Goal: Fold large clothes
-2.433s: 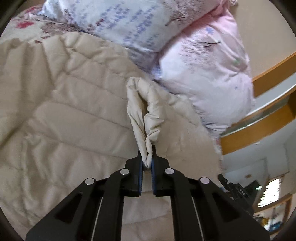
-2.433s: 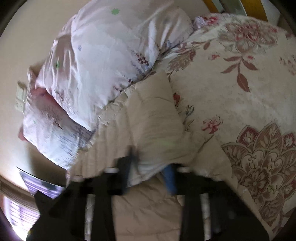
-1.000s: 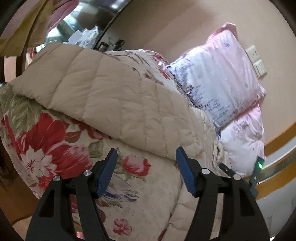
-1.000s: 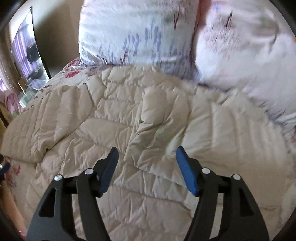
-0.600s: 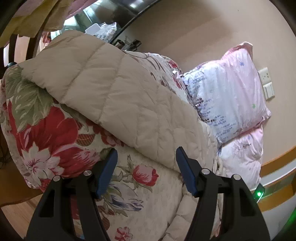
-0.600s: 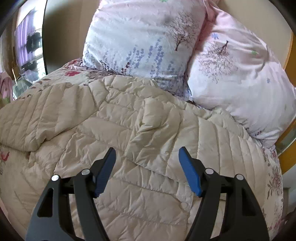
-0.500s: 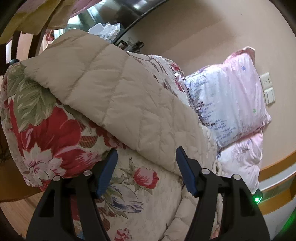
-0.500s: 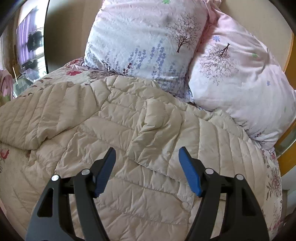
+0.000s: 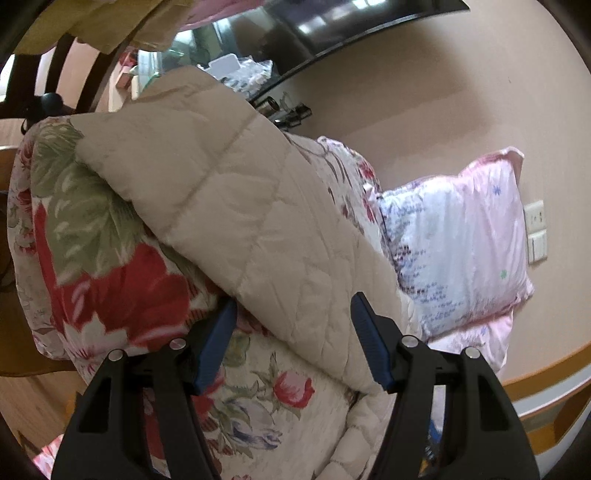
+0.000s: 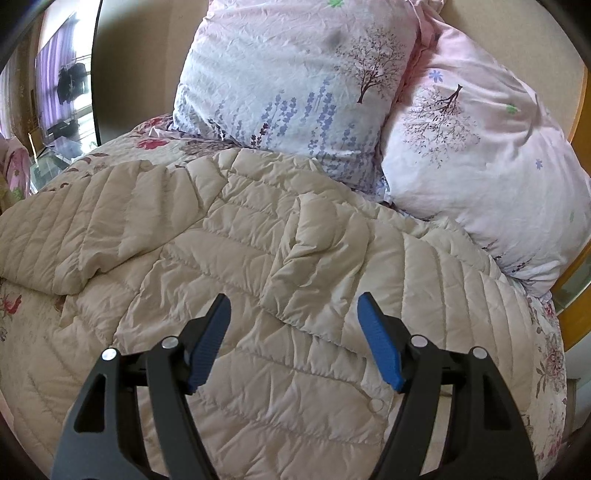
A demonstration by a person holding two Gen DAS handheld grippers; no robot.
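Note:
A large beige quilted down coat [image 10: 236,266] lies spread over the bed. One sleeve is folded across its middle, another part stretches off to the left. My right gripper [image 10: 293,314] hovers above the coat's middle, open, with nothing between its blue pads. In the left wrist view the coat's long beige part [image 9: 236,206] runs over the flowered bedspread [image 9: 110,266] at the bed's edge. My left gripper [image 9: 291,314] stands open around the lower edge of that part, and its pads do not press on it.
Two pale flowered pillows [image 10: 295,81] [image 10: 476,162] lean against the wall behind the coat. A wooden headboard edge [image 10: 576,280] shows at the right. A dark screen [image 9: 332,26] and a cluttered shelf [image 9: 236,74] lie beyond the bed's far side. Wall switches [image 9: 535,232] sit by the pillows.
Both grippers let go of the coat's cloth and now stand open. The left view rolled and moved closer to the coat's long part at the bed's edge. The right one steadied over the coat.

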